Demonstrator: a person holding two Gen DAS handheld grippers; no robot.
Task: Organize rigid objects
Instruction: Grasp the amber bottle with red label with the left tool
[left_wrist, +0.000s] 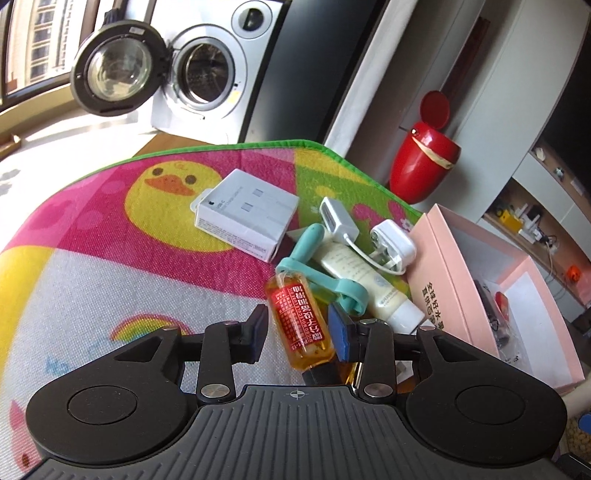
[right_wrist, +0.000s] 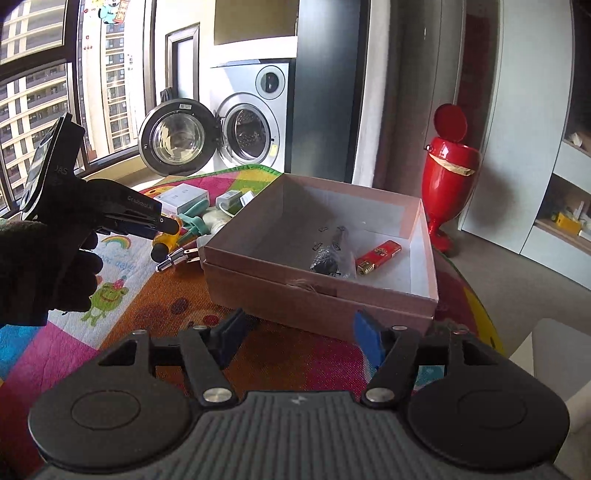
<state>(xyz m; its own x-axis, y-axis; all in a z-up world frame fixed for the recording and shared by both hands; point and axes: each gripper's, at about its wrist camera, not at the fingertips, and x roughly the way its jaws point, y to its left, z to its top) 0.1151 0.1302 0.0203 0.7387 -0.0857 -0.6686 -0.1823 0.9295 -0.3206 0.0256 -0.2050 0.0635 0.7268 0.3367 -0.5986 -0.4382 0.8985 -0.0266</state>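
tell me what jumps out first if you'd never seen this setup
The amber bottle with the red label sits between the open fingers of the left gripper, above the bright duck-print mat. To its right stands the open pink box holding a red lighter, with the right gripper open before it. Behind stands a glossy red bin.

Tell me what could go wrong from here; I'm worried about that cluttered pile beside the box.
The left gripper straddles the amber bottle with visible gaps, so closing off-centre could tip it or let it slip. Its blue pad sits close to the teal tool and cream tube, which may get dragged along.
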